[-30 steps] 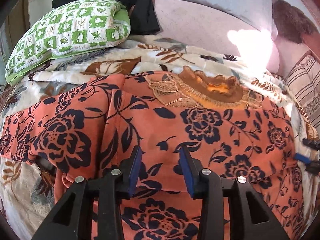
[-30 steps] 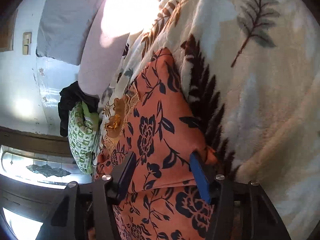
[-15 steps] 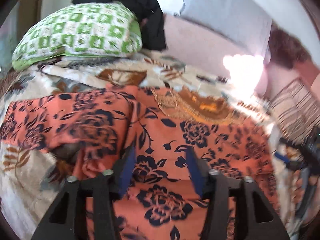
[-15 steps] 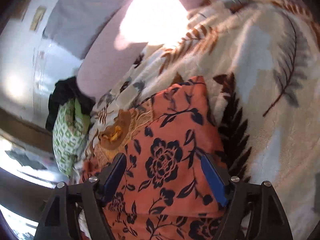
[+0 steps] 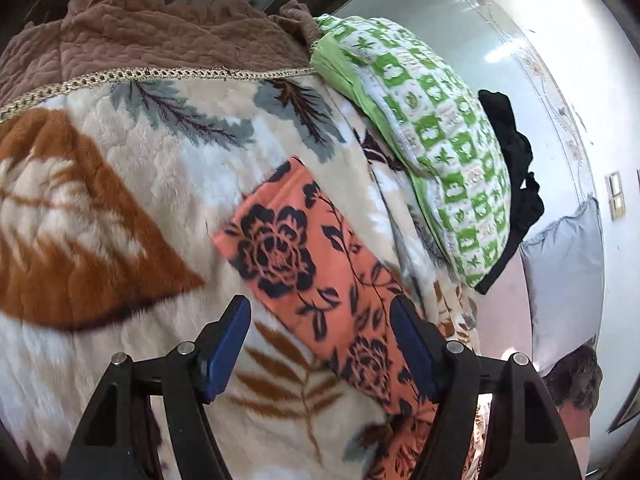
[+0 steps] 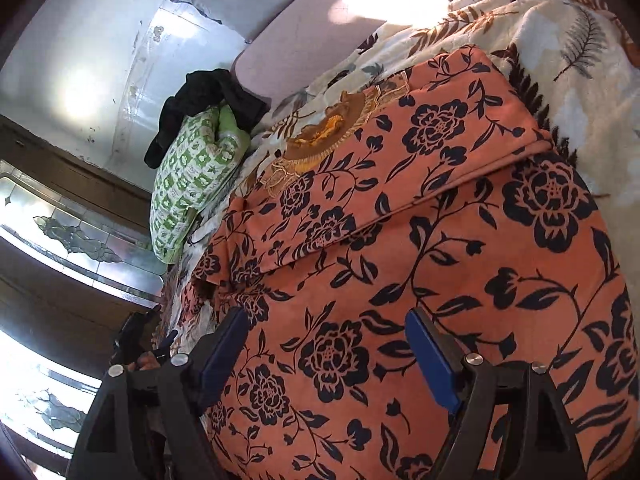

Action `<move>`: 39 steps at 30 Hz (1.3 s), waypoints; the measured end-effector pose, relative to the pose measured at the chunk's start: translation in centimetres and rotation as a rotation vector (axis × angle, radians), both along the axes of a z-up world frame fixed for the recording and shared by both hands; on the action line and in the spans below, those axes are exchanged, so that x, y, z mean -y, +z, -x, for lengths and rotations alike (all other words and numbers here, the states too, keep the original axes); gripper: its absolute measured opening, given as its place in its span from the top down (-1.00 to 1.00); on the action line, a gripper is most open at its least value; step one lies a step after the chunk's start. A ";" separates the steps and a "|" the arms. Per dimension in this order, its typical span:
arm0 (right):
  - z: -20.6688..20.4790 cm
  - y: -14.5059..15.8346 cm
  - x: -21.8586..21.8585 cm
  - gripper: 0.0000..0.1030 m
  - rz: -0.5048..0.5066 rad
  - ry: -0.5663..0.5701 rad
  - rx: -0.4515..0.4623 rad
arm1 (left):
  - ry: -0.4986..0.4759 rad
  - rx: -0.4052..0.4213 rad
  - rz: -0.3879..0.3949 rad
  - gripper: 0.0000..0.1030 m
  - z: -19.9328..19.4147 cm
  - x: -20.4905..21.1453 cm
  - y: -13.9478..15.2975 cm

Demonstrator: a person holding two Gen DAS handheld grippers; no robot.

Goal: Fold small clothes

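Where the frame ends — orange floral garment [image 6: 420,220], cut off

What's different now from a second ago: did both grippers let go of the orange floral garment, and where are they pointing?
Yes. The left gripper released the orange floral garment and swung to its outstretched sleeve; its jaws are opening, pads clear of the cloth. The right gripper released too and backed off over the body, jaws opening. Garment, leaf-print blanket and green pillow stayed put.
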State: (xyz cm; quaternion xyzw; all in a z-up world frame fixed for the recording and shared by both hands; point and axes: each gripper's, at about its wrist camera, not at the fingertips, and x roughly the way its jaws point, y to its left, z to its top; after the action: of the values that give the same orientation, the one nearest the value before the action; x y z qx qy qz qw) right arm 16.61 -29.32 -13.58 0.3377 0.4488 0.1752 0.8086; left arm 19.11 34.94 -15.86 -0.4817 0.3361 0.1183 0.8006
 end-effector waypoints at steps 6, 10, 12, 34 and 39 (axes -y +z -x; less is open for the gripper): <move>-0.1 0.5 0.4 -0.61 0.002 -0.023 0.011 | 0.057 -0.059 0.002 -0.35 -1.0 -0.7 -1.6; -0.4 0.5 0.8 -0.61 0.019 -0.028 0.016 | 0.085 -0.103 -0.059 0.18 -1.5 -1.1 -1.6; -0.4 0.6 1.1 -0.61 0.010 -0.035 0.024 | 0.094 -0.163 -0.064 0.91 -2.3 -1.7 -1.9; 2.6 -2.1 11.2 -0.61 -0.161 -0.230 0.131 | -0.411 0.481 -0.707 0.93 -7.1 32.6 32.5; 3.0 -2.3 12.5 -0.61 -0.197 -0.245 0.139 | -0.629 0.410 -0.709 0.92 -8.9 43.0 25.2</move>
State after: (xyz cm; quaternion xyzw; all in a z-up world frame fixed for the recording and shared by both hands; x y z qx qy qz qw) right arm 13.65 -41.83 -15.91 0.4547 0.3278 0.1414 0.8160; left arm 27.96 -8.07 9.37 -0.0695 0.2402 -0.1182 0.9610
